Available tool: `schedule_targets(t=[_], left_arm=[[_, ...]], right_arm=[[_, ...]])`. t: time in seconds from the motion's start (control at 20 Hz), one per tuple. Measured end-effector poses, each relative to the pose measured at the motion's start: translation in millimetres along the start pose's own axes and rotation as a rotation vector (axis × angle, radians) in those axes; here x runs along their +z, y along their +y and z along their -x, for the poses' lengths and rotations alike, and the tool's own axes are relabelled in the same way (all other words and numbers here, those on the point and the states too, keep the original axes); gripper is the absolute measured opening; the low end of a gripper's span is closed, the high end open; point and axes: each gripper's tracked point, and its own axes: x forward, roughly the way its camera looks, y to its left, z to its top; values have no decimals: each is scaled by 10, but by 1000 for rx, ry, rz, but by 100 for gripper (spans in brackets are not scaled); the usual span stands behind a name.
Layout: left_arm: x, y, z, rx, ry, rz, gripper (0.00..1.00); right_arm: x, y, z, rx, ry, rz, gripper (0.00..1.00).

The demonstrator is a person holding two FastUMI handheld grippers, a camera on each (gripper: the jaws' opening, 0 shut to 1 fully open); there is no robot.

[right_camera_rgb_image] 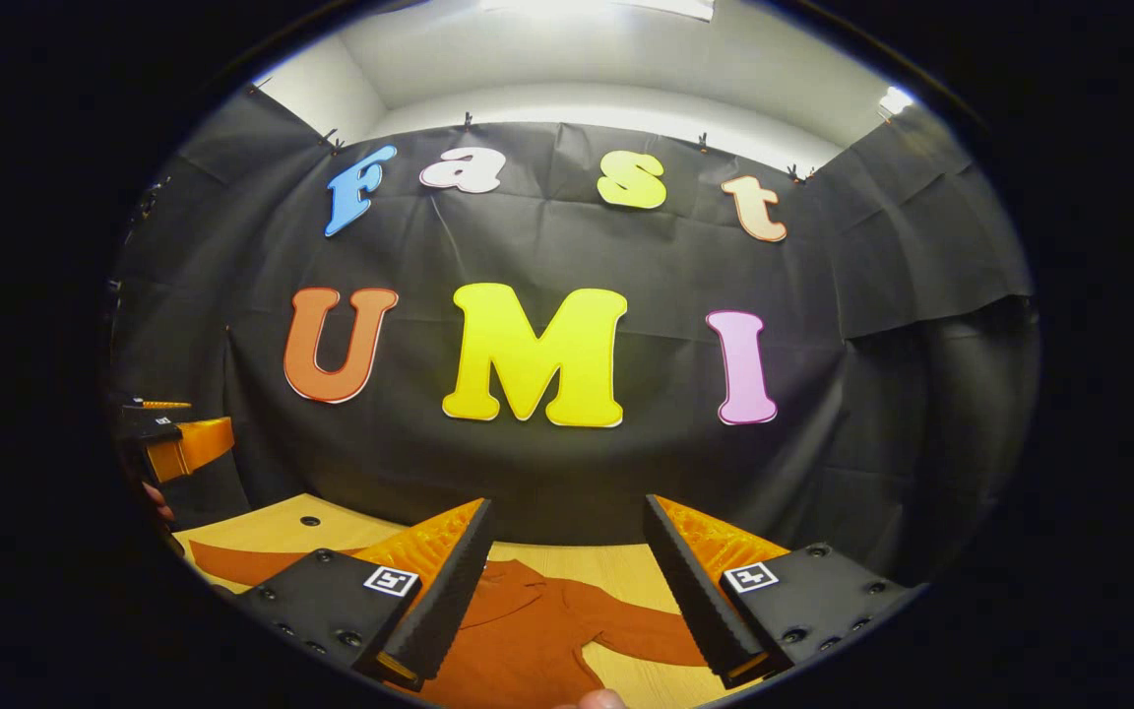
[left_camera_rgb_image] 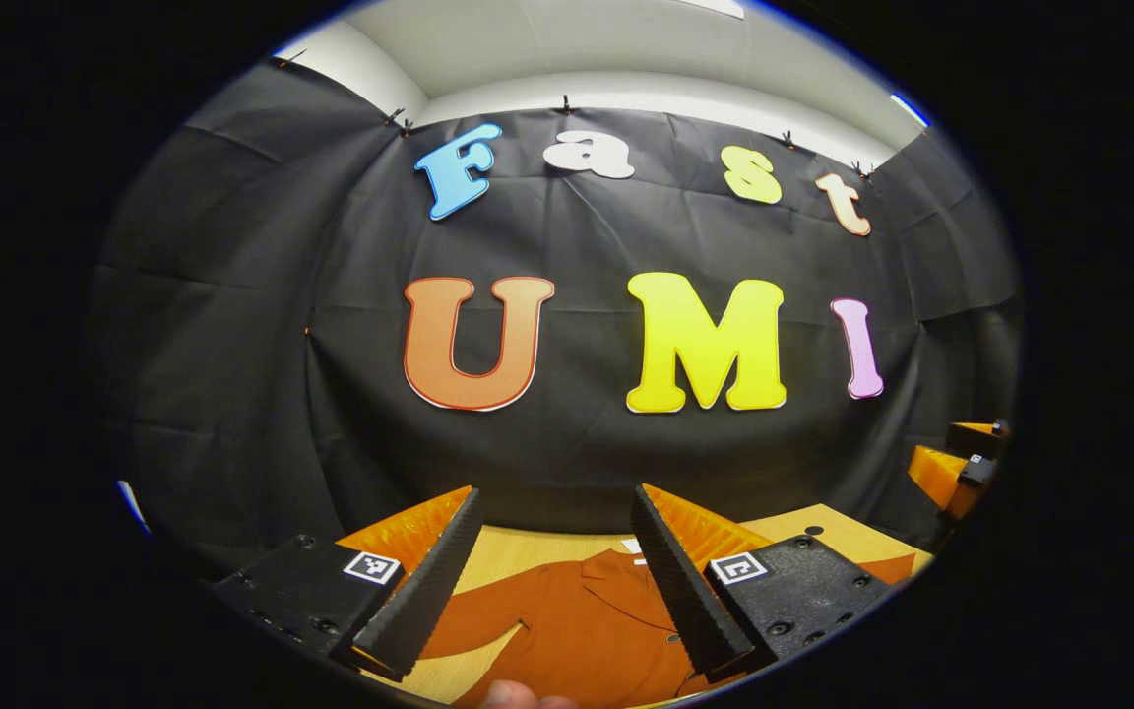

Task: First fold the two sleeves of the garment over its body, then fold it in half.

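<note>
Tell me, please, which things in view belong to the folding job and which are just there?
For the job: garment, spread flat with sleeves out; left gripper and right gripper, both open above it.

Just there: wooden table, black cloth wall.

Wood table (right_camera_rgb_image: 626,576), blk cloth wall (right_camera_rgb_image: 547,473).

the garment (left_camera_rgb_image: 577,620) runs off the lower edge of the left gripper view, its hem unseen, with one sleeve (left_camera_rgb_image: 887,569) hidden behind the left gripper's fingers (left_camera_rgb_image: 690,591). in the right gripper view, fingers (right_camera_rgb_image: 439,601) cover its shoulder above the bench (right_camera_rgb_image: 262,537).
</note>
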Motion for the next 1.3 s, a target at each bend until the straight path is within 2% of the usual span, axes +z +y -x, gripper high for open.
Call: schedule_targets(t=[0.05,0.1,0.15,0.25,0.5,0.8,1.3], left_arm=[[4,8,0,2,-3,2,98],[16,-4,1,2,-5,4,98],[5,-9,-8,1,-5,3,98],[-8,-21,-22,3,1,1,98],[-44,-108,-43,-9,10,-3,98],[-76,-215,-85,-29,21,-9,98],[-108,-203,-118,-19,37,-11,99]], right_arm=[[-5,8,7,10,3,5,94],[-11,23,0,21,1,8,96],[5,15,-1,21,-3,15,94],[13,-13,-4,21,-10,26,96],[-7,-82,-44,13,-18,34,94],[-14,-179,-131,-2,-18,8,95],[-115,-286,-189,-7,14,-7,95]])
